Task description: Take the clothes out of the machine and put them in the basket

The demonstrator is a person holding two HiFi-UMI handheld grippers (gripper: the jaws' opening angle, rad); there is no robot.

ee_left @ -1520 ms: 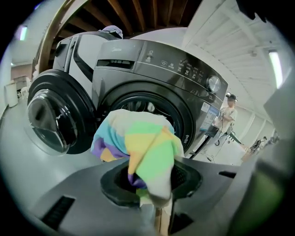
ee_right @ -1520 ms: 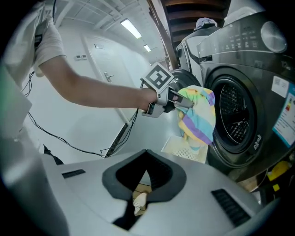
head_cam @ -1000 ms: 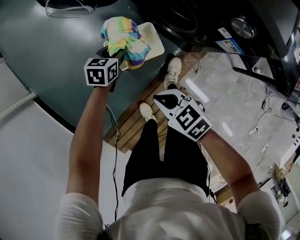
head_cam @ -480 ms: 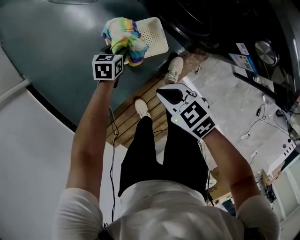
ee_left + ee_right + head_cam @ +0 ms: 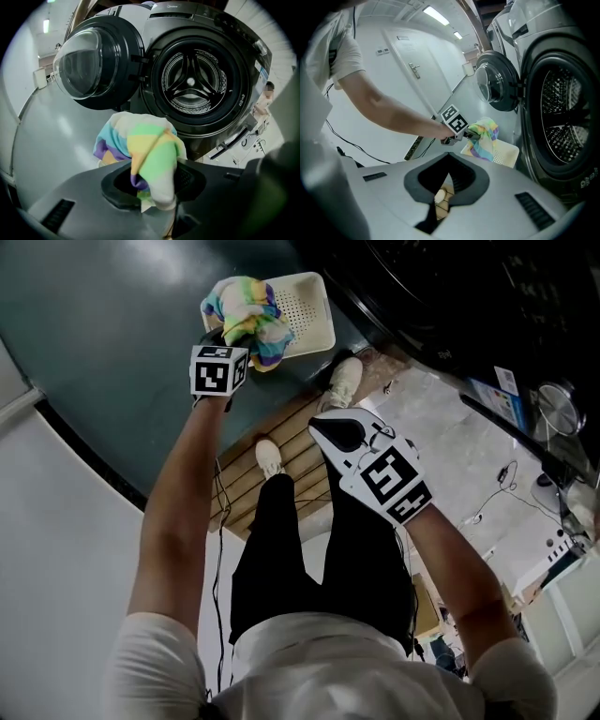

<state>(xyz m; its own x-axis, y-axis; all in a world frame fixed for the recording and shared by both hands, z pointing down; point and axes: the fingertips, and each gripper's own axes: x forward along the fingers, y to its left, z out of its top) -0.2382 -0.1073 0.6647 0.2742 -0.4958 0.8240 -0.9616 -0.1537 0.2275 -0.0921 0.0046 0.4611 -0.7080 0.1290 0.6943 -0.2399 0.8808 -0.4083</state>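
Observation:
A rainbow-striped cloth (image 5: pixel 246 320) hangs bunched from my left gripper (image 5: pixel 228 341), which is shut on it just above the near left corner of the cream perforated basket (image 5: pixel 309 306). In the left gripper view the cloth (image 5: pixel 140 145) fills the jaws, with the washing machine's empty drum (image 5: pixel 192 84) behind it. The right gripper view shows the cloth (image 5: pixel 484 136) over the basket (image 5: pixel 504 153). My right gripper (image 5: pixel 317 423) is shut with nothing in it and hangs above the person's legs, apart from the basket.
The machine's round glass door (image 5: pixel 89 70) stands swung open to the left of the drum. The basket sits on a dark grey floor beside a strip of wooden slats (image 5: pixel 281 423). The person's shoes (image 5: pixel 347 381) stand near the basket. Cables lie on the pale floor (image 5: pixel 487 512).
My left gripper has come down with the cloth, closer to the basket. My right gripper has shifted a little; it stays shut.

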